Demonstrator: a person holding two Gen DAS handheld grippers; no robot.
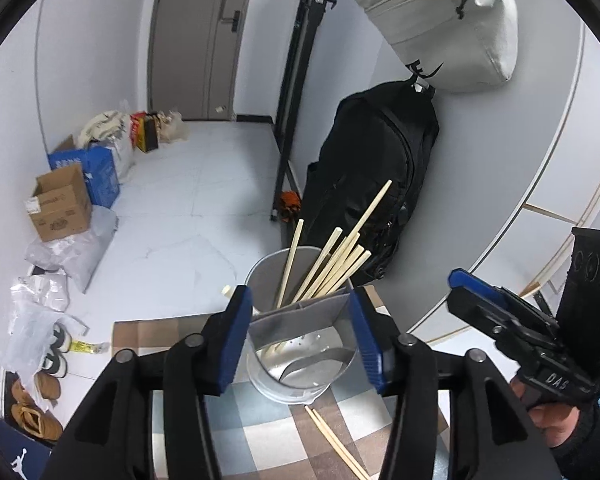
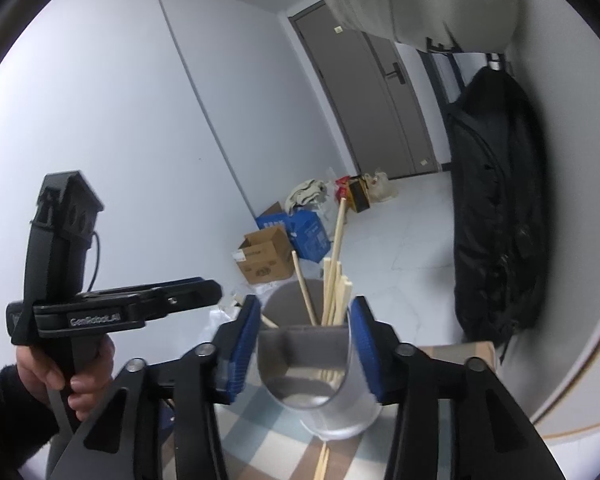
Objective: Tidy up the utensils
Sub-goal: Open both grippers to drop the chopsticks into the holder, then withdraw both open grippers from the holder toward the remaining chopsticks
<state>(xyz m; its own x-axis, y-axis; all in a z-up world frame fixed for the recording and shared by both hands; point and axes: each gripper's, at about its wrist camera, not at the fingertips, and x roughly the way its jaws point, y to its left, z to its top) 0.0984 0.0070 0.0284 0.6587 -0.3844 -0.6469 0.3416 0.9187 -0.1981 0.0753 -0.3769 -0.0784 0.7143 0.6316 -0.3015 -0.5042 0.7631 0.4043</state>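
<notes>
Left wrist view: the left gripper [image 1: 302, 334] stands parted around the metal utensil holder [image 1: 300, 376] on the checked cloth [image 1: 260, 436], pads clear, chopsticks [image 1: 328, 268] inside; right wrist view: the right gripper [image 2: 306, 350], likewise released, frames the holder.

The metal holder [image 1: 300, 364] is flanked closely by the left tool [image 1: 304, 340], with little room left at either wall. Its far compartment is crowded by upright chopsticks [image 1: 332, 264]; the near compartment stands open. Passage beyond the table's far edge is blocked by a black backpack [image 1: 372, 184].
</notes>
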